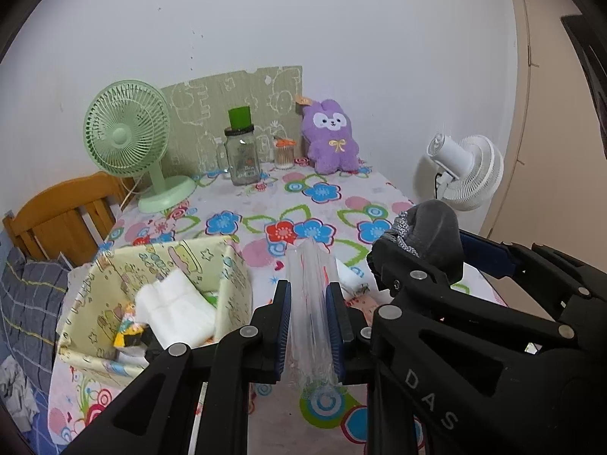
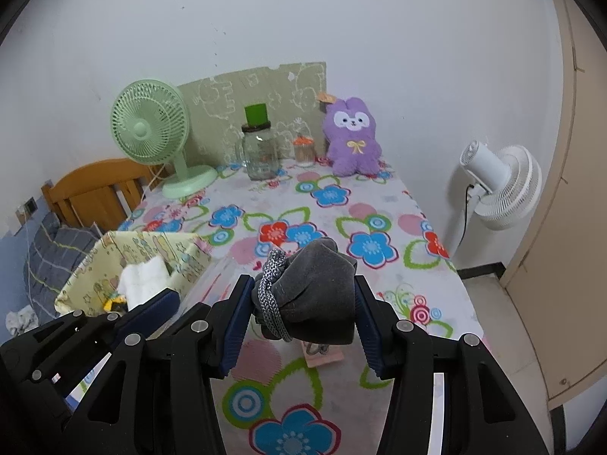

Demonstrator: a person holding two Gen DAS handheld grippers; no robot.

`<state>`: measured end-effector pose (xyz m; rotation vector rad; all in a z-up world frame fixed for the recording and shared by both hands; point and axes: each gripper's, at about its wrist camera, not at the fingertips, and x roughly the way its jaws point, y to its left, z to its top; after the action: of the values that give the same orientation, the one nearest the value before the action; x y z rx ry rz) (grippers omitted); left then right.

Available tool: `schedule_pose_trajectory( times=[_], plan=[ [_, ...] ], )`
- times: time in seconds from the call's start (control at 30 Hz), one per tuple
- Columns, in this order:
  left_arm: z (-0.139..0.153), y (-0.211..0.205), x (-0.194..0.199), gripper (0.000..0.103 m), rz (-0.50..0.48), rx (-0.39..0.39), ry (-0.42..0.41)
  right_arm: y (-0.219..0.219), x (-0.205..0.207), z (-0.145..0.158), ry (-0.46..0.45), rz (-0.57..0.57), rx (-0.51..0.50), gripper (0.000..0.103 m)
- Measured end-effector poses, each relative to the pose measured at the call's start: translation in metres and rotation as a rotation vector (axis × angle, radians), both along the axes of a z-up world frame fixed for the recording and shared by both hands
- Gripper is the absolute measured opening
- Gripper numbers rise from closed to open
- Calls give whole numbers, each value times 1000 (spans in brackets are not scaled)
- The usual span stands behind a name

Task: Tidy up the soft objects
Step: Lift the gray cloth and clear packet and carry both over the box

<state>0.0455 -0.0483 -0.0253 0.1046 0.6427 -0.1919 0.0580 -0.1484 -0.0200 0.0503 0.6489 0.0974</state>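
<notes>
Jaws clamped a clear plastic bag [image 1: 312,314] and a grey sock bundle [image 2: 309,295] above the table [image 2: 341,204].
Thin film risked slipping free; the fabric bin [image 1: 159,284] waited near left.

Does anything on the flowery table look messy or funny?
Nothing looks spilled or broken. The only oddity: a green cup is perched on the glass jar's lid. The fabric box sags a bit, being soft.

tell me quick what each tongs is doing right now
Left tongs: shut on a clear plastic bag.
Right tongs: shut on a grey rolled sock bundle.
</notes>
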Motion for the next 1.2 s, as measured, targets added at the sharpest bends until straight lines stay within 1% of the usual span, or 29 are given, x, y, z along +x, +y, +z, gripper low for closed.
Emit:
schedule_pose_trajectory(
  times=[0.23,0.53,0.83,1.2],
  plan=[
    [7,14,4,17,8,4,-15,16,4,9,-20,21,-1,55],
    [12,38,11,17,31,10,-24,40,14,13,-31,59,8,55],
    [13,60,20,17,55,25,-26,66,27,12,-29,112,32,55],
    [9,89,32,17,87,33,-14,97,40,8,-22,152,31,55]
  ],
)
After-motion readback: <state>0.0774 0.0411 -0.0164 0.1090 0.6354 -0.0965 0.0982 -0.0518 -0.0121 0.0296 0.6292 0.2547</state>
